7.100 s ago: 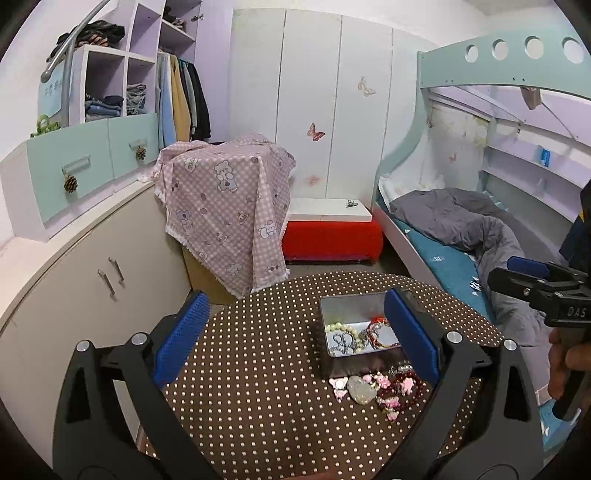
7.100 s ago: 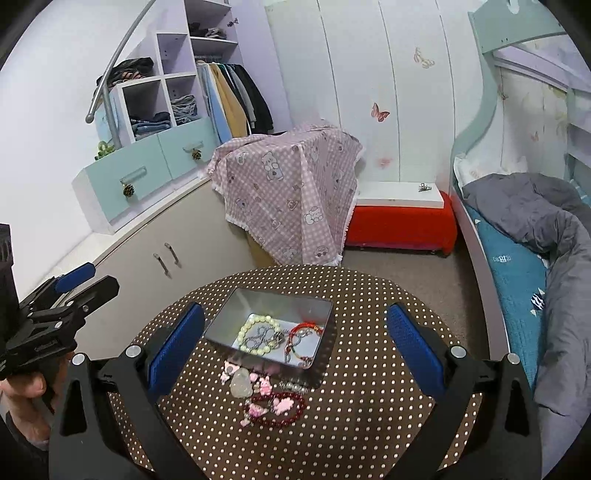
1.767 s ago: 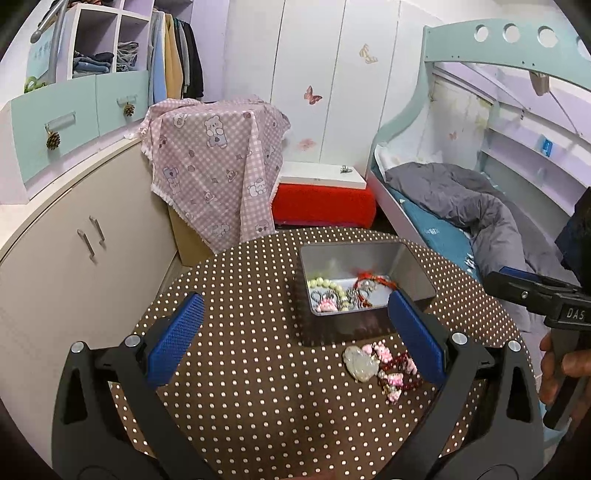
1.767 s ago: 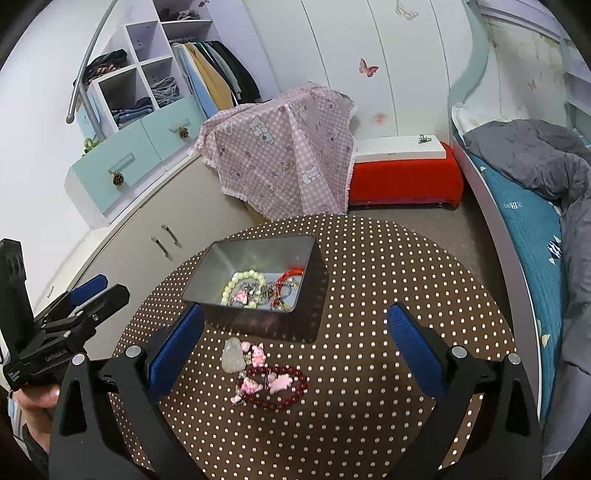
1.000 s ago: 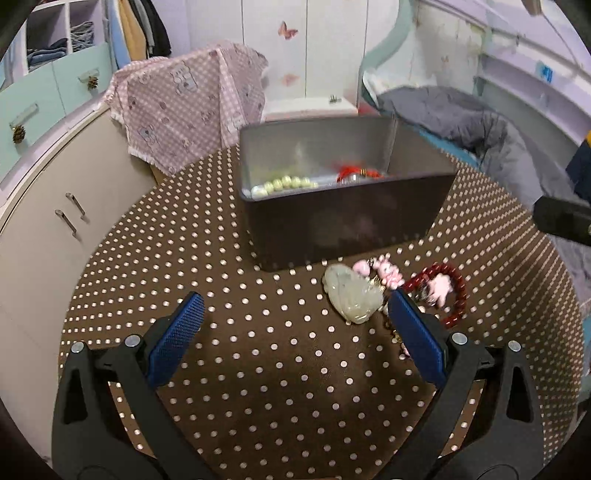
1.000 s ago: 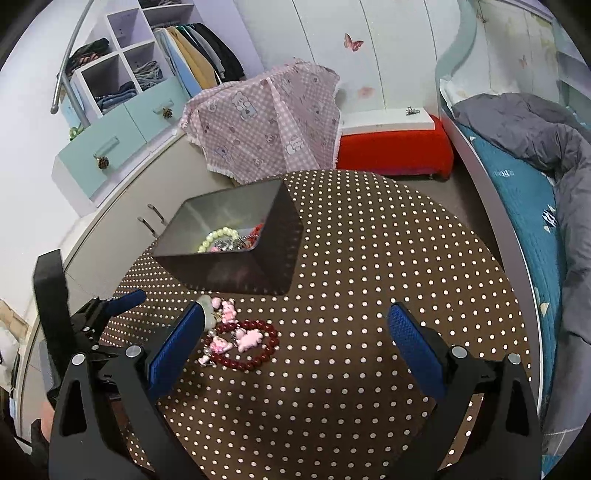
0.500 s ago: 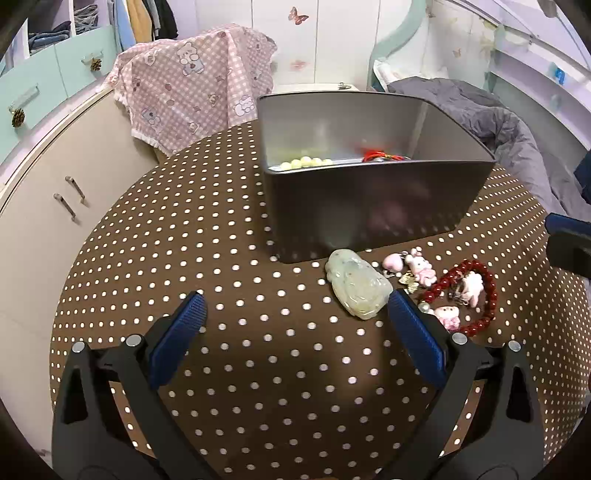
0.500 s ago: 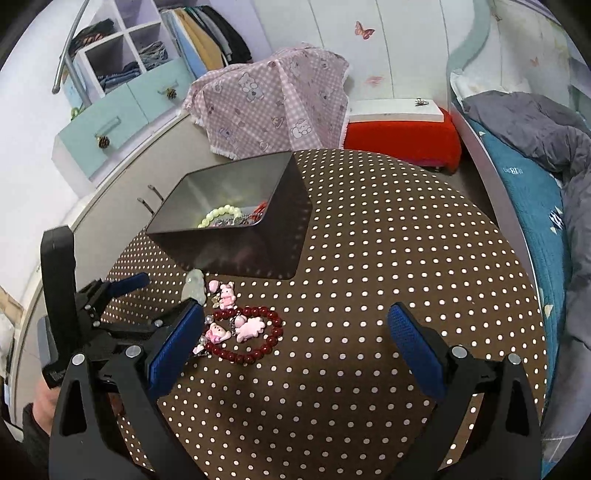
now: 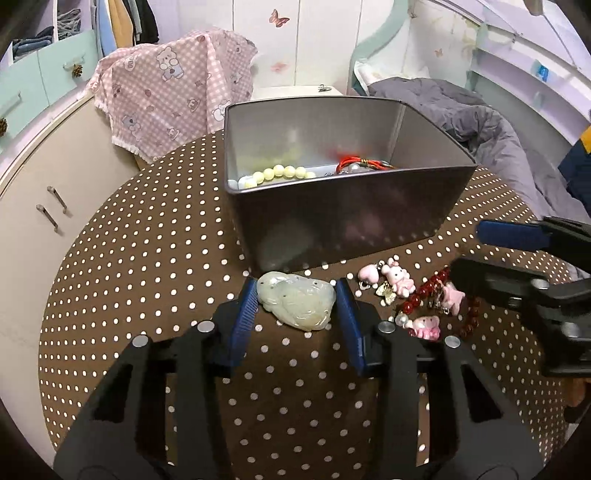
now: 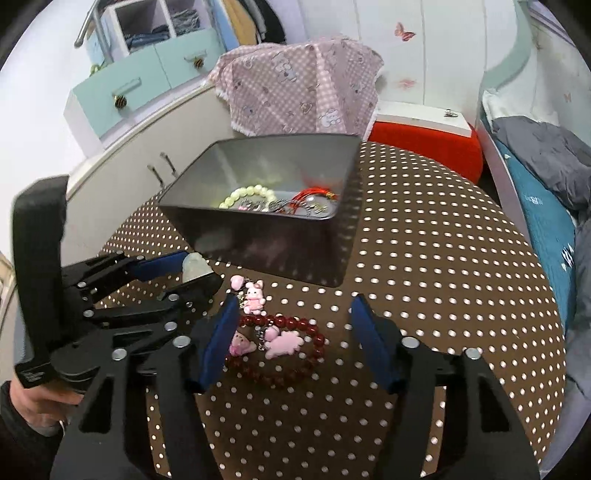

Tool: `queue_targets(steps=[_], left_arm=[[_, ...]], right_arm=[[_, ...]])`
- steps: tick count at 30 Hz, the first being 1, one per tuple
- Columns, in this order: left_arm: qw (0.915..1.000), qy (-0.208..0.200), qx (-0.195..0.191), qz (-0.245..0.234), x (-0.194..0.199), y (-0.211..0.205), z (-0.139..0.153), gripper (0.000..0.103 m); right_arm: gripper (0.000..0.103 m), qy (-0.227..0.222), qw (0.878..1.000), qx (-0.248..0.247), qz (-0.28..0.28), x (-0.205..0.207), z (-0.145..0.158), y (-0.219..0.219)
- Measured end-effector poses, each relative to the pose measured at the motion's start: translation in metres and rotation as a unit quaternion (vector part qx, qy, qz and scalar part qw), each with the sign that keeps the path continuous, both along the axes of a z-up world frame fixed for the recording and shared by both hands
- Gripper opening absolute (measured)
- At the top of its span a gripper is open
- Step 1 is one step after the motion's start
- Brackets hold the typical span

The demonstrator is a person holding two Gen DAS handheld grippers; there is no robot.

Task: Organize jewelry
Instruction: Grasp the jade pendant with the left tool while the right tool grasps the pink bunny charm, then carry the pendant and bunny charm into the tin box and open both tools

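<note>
Left gripper (image 9: 297,301) jaws, just closing, touch the pendant (image 9: 298,303); right gripper (image 10: 291,332) jaws, half-closed, straddle the bracelet (image 10: 280,349) without gripping.

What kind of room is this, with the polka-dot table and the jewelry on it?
Most likely a child's bedroom: a bed with a rumpled grey duvet, an open wardrobe with hanging clothes, and butterfly stickers on the white doors.

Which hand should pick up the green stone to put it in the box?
Left. The left tool already has the green stone between its just-closing blue pads, right in front of the metal box. The right tool sits over the red bead bracelet instead.
</note>
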State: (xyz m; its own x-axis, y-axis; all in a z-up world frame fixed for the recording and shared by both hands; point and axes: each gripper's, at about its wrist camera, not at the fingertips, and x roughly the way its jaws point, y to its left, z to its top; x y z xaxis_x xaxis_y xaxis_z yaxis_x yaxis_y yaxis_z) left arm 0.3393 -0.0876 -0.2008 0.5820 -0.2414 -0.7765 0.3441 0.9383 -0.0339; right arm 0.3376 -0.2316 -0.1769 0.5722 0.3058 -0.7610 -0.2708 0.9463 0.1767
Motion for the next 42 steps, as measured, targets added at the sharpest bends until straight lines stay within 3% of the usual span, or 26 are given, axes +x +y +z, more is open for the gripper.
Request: queue_targets(steps=[3,6,13,18,20,21,24,36,42], left_arm=[[1.0,-0.003,0.004,0.007,-0.003,0.004,0.0,0.043],[0.9999,-0.002,0.005,0.015,-0.003,0.006,-0.001,0.054],[1.0,0.0,-0.005,0.008,-0.001,0.011,-0.001,0.053],[0.9999,-0.002,0.002,0.011,-0.003,0.01,-0.002,0.054],[1.0,-0.003,0.002,0.008,-0.002,0.008,-0.002,0.051],[1.0,-0.002,-0.003,0.005,-0.002,0.009,-0.002,0.045],[0.9998,0.001,-0.022,0.0,-0.002,0.013,-0.001,0.042],[0.9989,-0.005,-0.045,-0.006,-0.024,0.026,0.006,0.042],[0.9981,-0.028,-0.055,0.001,-0.032,0.035,0.028,0.042]], right_arm=[[0.052,0.004,1.0,-0.007,0.014,0.005,-0.005,0.01],[0.046,0.006,1.0,-0.02,0.022,0.012,-0.011,0.021],[0.026,-0.005,0.998,-0.064,0.023,0.015,-0.019,0.025],[0.025,-0.013,0.996,-0.077,0.046,0.013,-0.02,0.03],[0.025,-0.019,0.995,-0.09,0.049,0.013,-0.023,0.035],[0.024,-0.021,0.994,-0.092,0.049,0.013,-0.024,0.035],[0.014,-0.02,0.994,-0.097,0.043,0.012,-0.023,0.032],[0.014,-0.033,0.998,-0.056,0.025,-0.006,0.004,0.005],[0.014,-0.055,0.997,-0.04,0.024,-0.017,0.026,-0.006]])
